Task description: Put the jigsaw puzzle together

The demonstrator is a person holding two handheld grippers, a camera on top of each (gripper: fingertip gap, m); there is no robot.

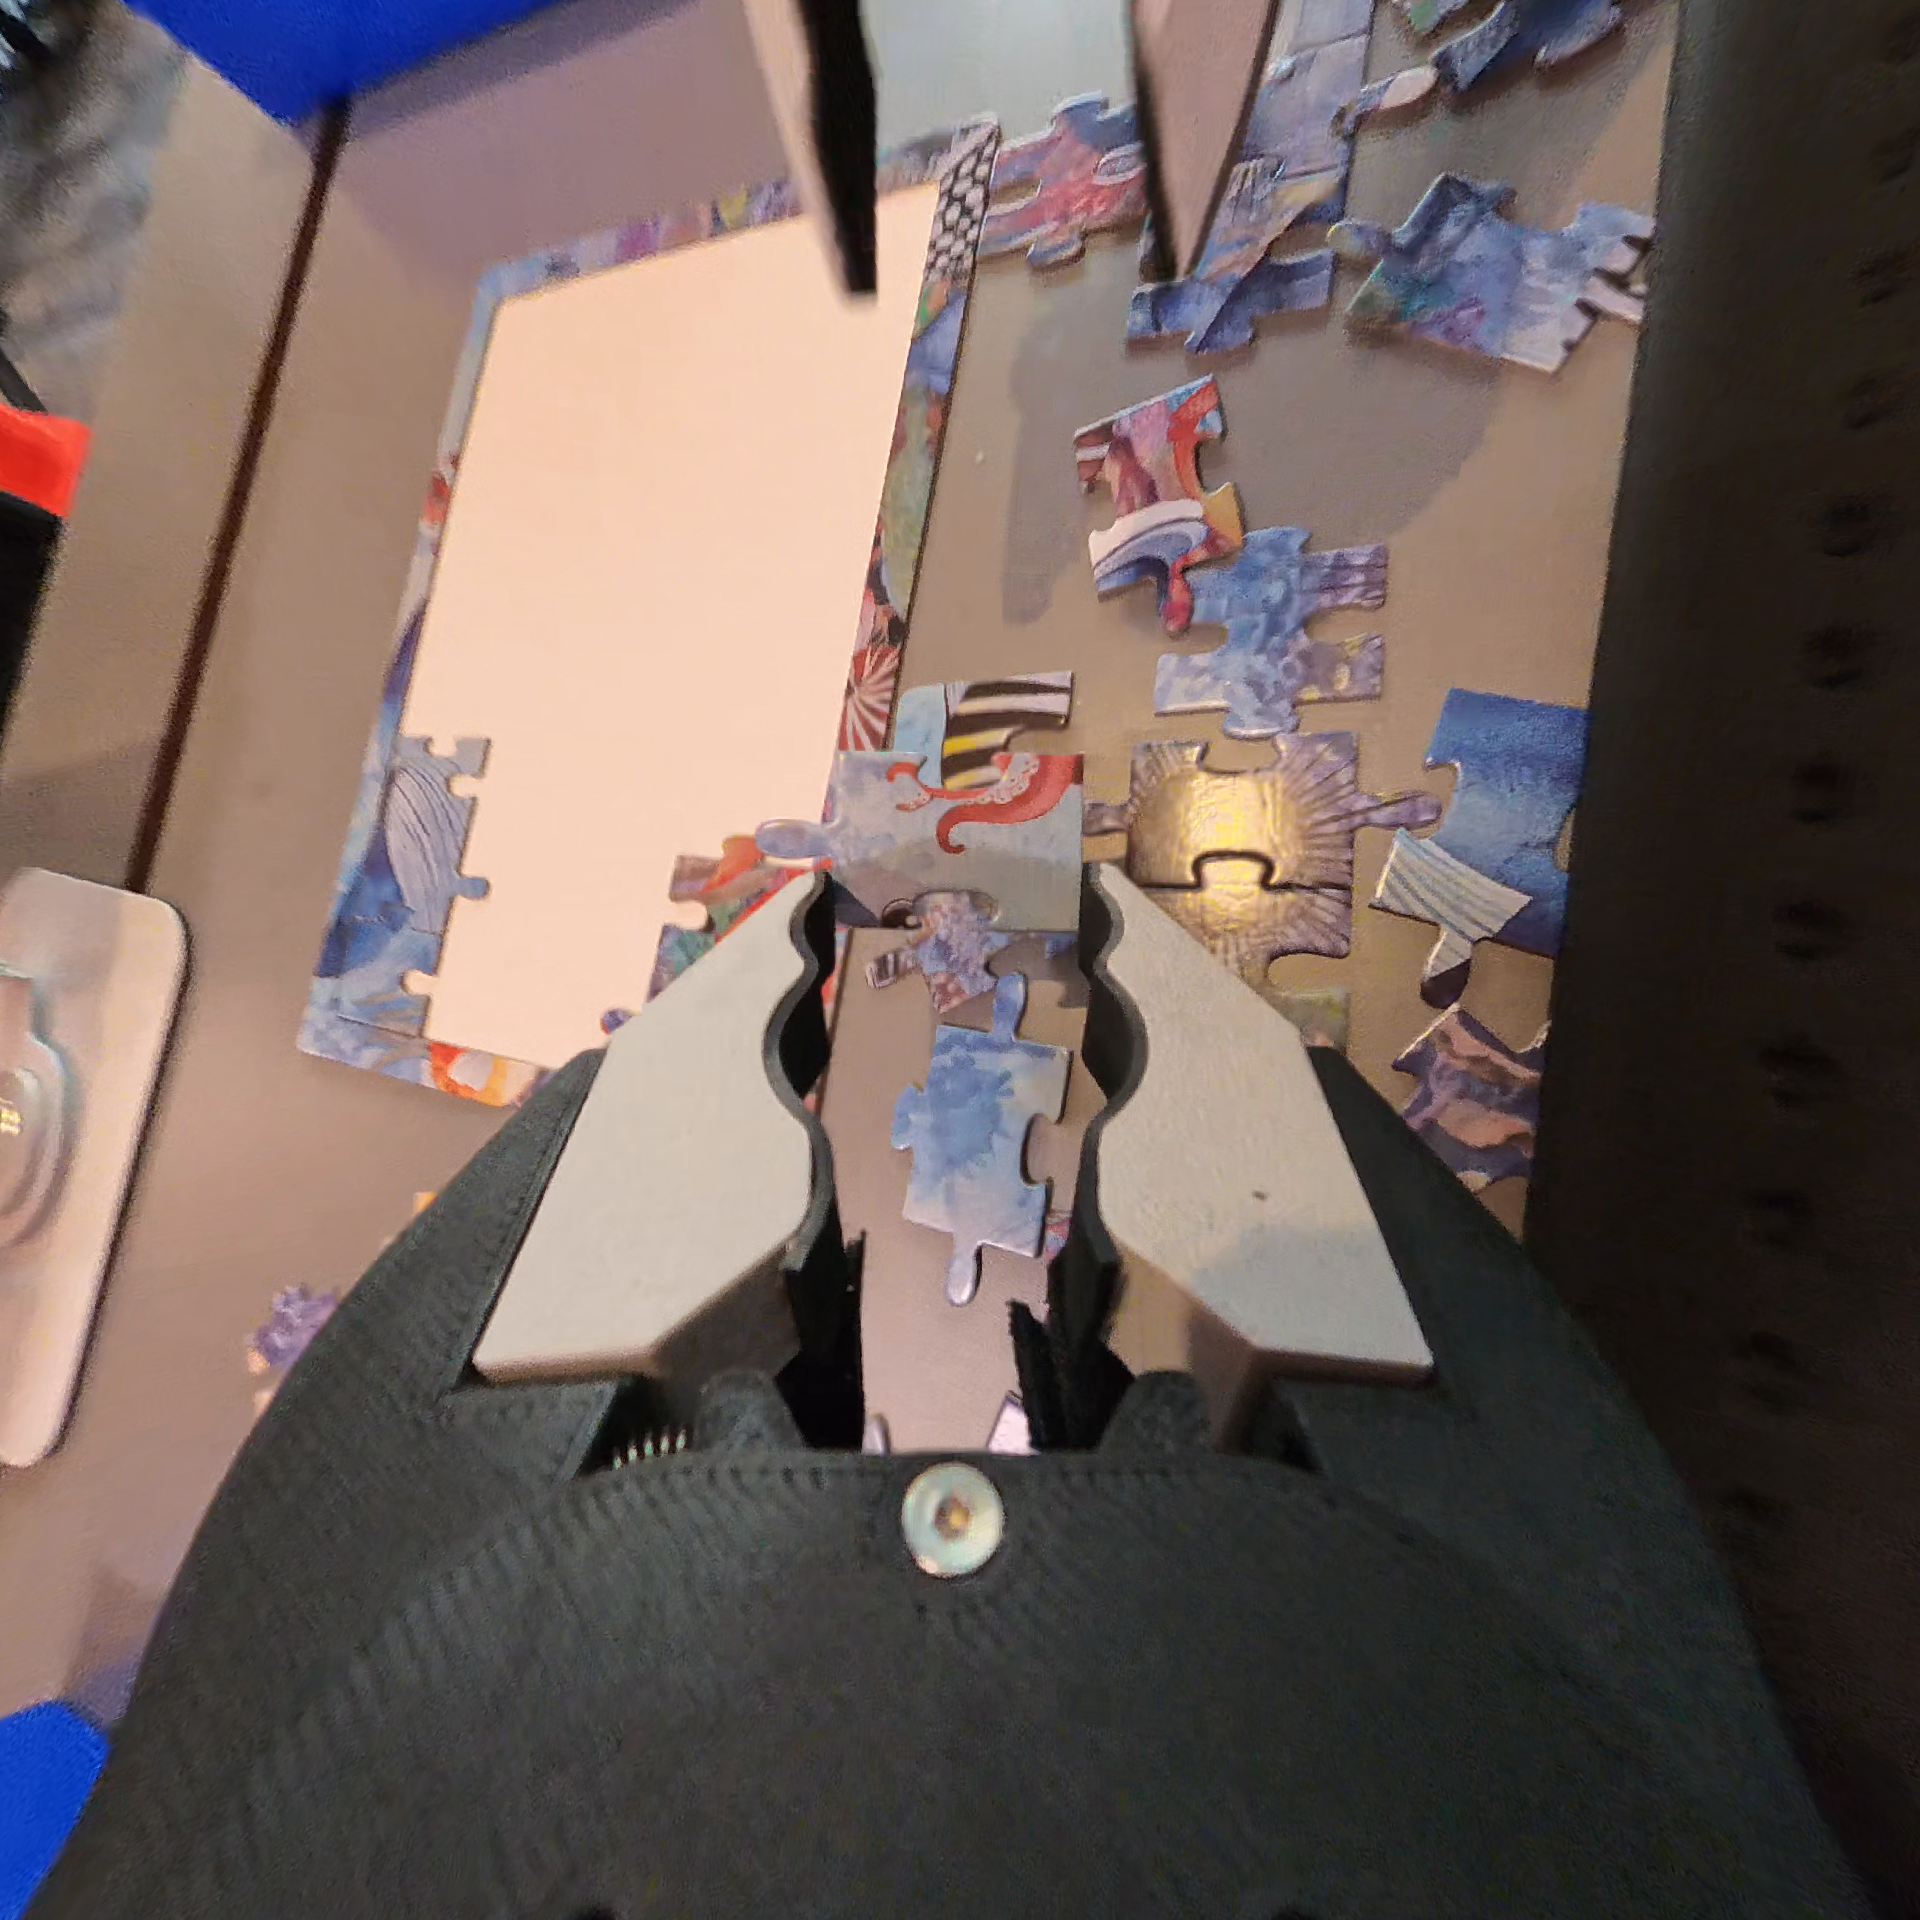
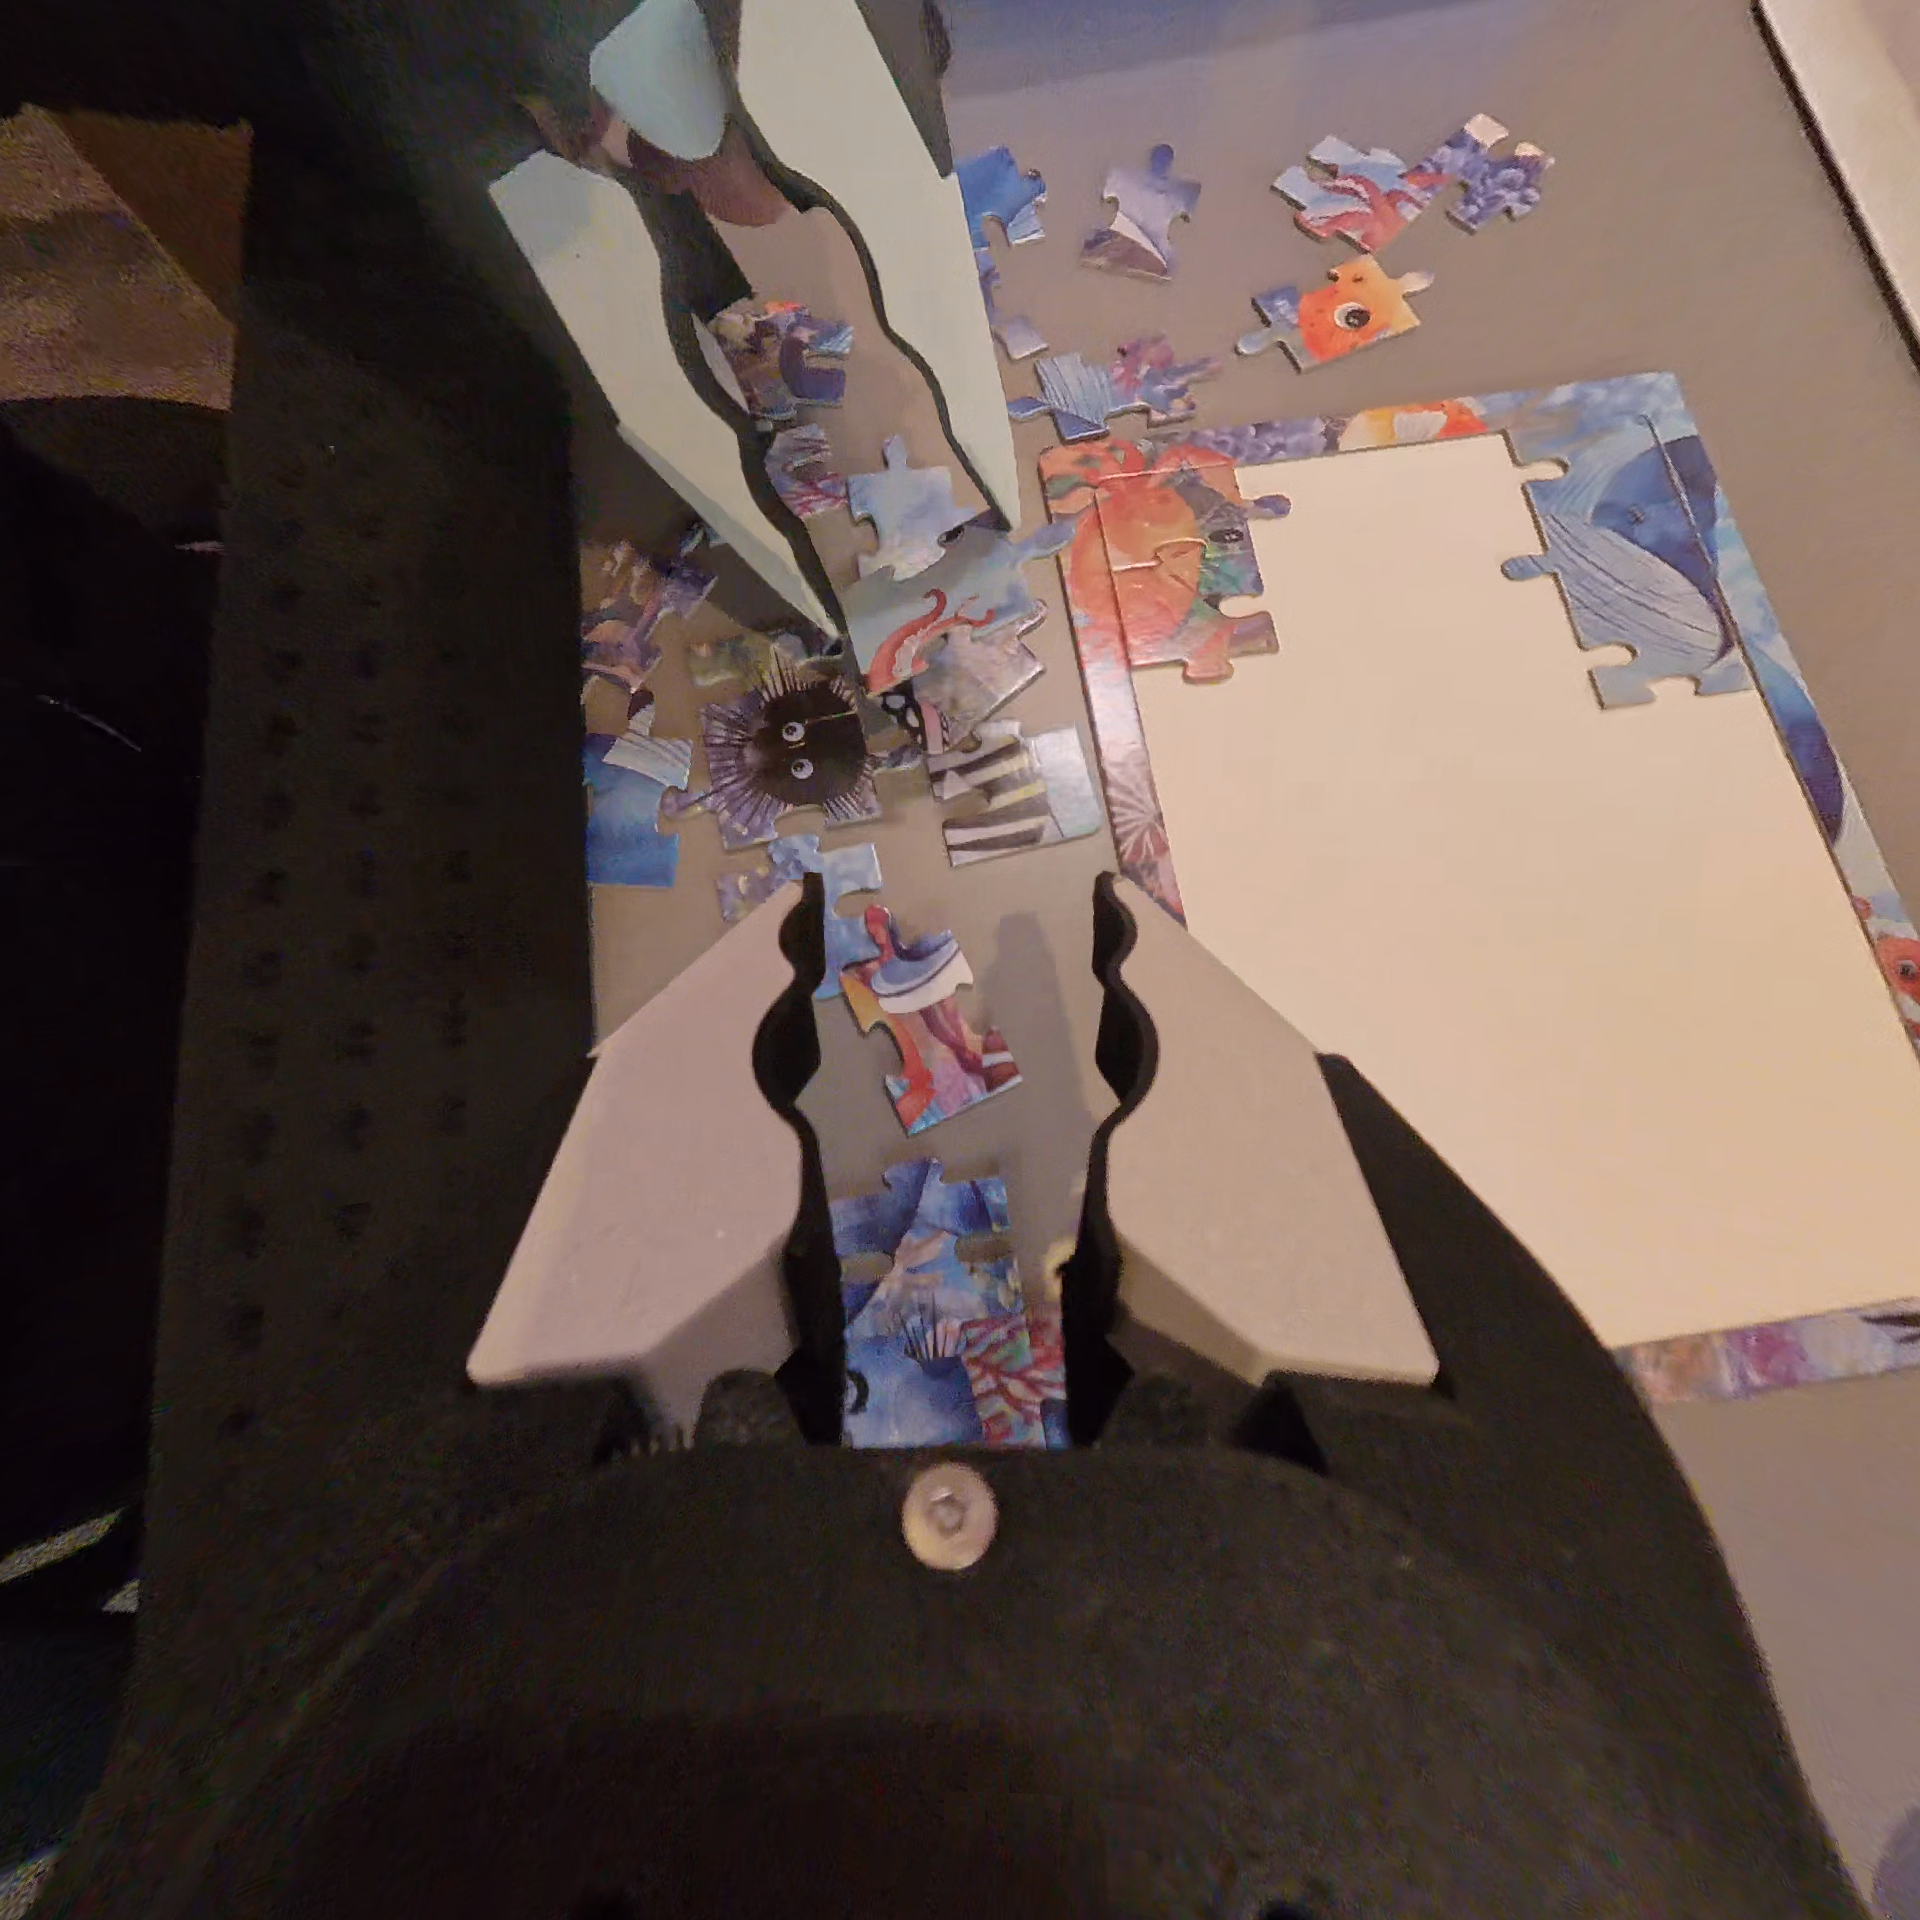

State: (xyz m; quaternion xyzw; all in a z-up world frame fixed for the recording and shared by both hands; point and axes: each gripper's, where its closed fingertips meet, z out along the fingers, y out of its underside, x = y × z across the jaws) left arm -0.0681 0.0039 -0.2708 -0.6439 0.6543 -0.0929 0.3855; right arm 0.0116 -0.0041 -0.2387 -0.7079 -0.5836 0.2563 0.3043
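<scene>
The puzzle frame lies on a grey table, its white inside mostly bare; it also shows in the right wrist view. Whale pieces and orange pieces sit in its corners. My left gripper is shut on a piece with red tentacles beside the frame's edge; the right wrist view shows this gripper and piece too. My right gripper is open and empty, above a loose jellyfish piece. Its fingers hang at the top of the left wrist view.
Several loose pieces lie beside the frame: a black urchin piece, a striped piece, an orange fish piece, blue pieces. A black perforated wall borders the table beyond them. A metal fitting on a plate sits left. Across from one pair of fingers to the other is roughly 10 cm.
</scene>
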